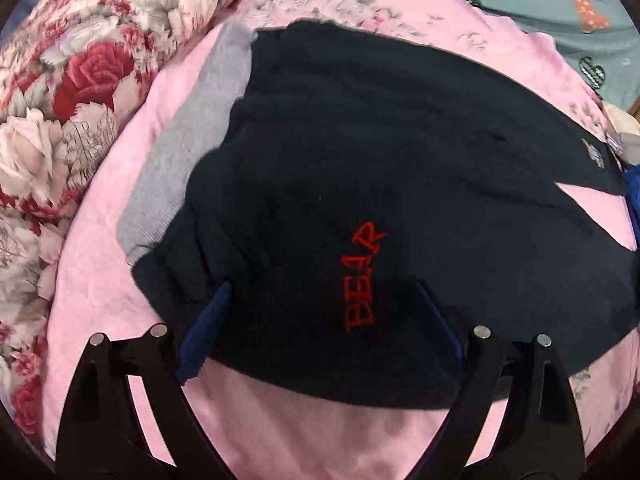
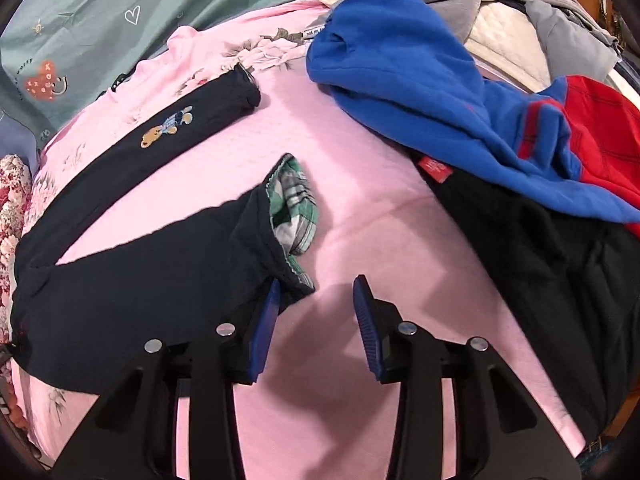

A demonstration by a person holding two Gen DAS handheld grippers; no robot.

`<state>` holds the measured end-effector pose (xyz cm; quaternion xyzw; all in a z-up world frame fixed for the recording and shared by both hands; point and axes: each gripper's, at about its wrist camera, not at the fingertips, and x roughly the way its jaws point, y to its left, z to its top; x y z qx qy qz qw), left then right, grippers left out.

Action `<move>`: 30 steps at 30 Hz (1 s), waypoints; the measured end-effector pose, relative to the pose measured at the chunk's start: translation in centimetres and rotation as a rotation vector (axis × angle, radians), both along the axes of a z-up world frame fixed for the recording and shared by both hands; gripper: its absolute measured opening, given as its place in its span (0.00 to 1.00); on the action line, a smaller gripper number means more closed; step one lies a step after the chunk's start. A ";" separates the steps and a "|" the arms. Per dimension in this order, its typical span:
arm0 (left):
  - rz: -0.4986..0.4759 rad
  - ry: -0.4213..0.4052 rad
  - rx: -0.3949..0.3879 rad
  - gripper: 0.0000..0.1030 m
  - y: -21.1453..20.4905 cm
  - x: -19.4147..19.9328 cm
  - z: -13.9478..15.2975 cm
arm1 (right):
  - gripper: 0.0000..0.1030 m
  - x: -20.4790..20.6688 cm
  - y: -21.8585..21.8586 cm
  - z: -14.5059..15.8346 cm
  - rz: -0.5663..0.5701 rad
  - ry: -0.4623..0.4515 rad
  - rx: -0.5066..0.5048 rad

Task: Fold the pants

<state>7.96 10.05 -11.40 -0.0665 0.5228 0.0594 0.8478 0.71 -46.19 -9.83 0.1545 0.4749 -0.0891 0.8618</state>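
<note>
Pants (image 1: 400, 168): one dark pair lying spread on the pink sheet (image 1: 100, 272).
Left gripper (image 1: 320, 292): fingers apart, tips hiding under pants fabric.
Right gripper (image 2: 316, 288): fingers apart, hovering beside the plaid-lined cuff (image 2: 294, 204).
Clothes pile (image 2: 420, 72): lying beyond the cuff, partly cut off.

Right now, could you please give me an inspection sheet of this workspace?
Surface: pink quilted bedspread, bare between the garments.
Job's things: dark navy pants with red BEAR lettering, spread flat, legs apart; plaid-lined cuff turned out.
Clutter: grey garment under the pants; blue fleece top, red garment, black garment.
Grippers: left gripper open, straddling the waist edge; right gripper open beside the cuff.
Cables: nothing seen.
Surroundings: floral quilt, green patterned sheet.
</note>
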 end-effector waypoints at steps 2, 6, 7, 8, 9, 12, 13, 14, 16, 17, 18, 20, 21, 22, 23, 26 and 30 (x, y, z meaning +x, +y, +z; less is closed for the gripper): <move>-0.003 -0.005 0.002 0.89 -0.2 0.0 0.0 | 0.39 -0.4 -0.3 0.3 -0.021 -0.011 0.039; -0.008 -0.007 -0.010 0.90 0.1 0.2 -0.1 | 0.39 -1.3 -1.6 0.1 -0.055 -0.035 0.177; -0.009 -0.006 -0.007 0.90 0.0 0.2 -0.1 | 0.39 -1.1 -1.6 -0.2 -0.056 -0.033 0.186; -0.012 -0.006 -0.003 0.90 0.0 0.1 -0.1 | 0.39 -1.0 -1.5 -0.2 -0.051 -0.043 0.172; -0.013 -0.007 -0.001 0.90 -0.2 0.0 0.0 | 0.39 -0.8 -1.2 -0.2 -0.038 -0.044 0.163; -0.007 -0.016 -0.027 0.90 0.2 -0.1 0.3 | 0.39 -0.1 -1.2 -0.4 -0.034 -0.052 0.205; -0.004 -0.019 -0.040 0.90 0.4 -0.1 0.3 | 0.39 0.2 -1.2 -0.5 -0.032 -0.056 0.239; 0.000 -0.020 -0.048 0.90 0.6 -0.4 0.4 | 0.39 0.5 -1.1 -0.5 -0.027 -0.060 0.261; 0.000 -0.020 -0.051 0.90 0.7 -0.6 0.5 | 0.39 1.2 -0.6 -0.6 -0.007 -0.053 0.273; -0.001 -0.020 -0.051 0.90 0.7 -0.7 0.5 | 0.39 1.5 -0.4 -0.5 0.001 -0.053 0.277; -0.002 -0.021 -0.053 0.90 0.8 -0.8 0.5 | 0.39 1.9 -0.2 -0.4 0.003 -0.056 0.281; -0.002 -0.021 -0.057 0.90 0.7 -0.8 0.5 | 0.32 2.1 0.0 -0.3 -0.001 -0.048 0.284; -0.004 -0.020 -0.060 0.90 0.7 -0.7 0.5 | 0.30 2.1 0.4 0.1 0.002 -0.046 0.278; -0.005 -0.019 -0.068 0.90 0.8 -0.8 0.6 | 0.30 1.9 0.6 0.6 0.005 -0.058 0.258; -0.003 -0.020 -0.077 0.90 0.9 -0.7 0.6 | 0.30 1.6 0.8 1.3 0.003 -0.071 0.217; 0.004 -0.022 -0.109 0.90 1.3 -0.9 0.8 | 0.35 0.8 1.3 2.9 -0.004 -0.087 0.124; 0.001 -0.027 -0.118 0.90 1.5 -1.2 1.0 | 0.49 1.4 1.0 2.5 -0.002 -0.063 0.094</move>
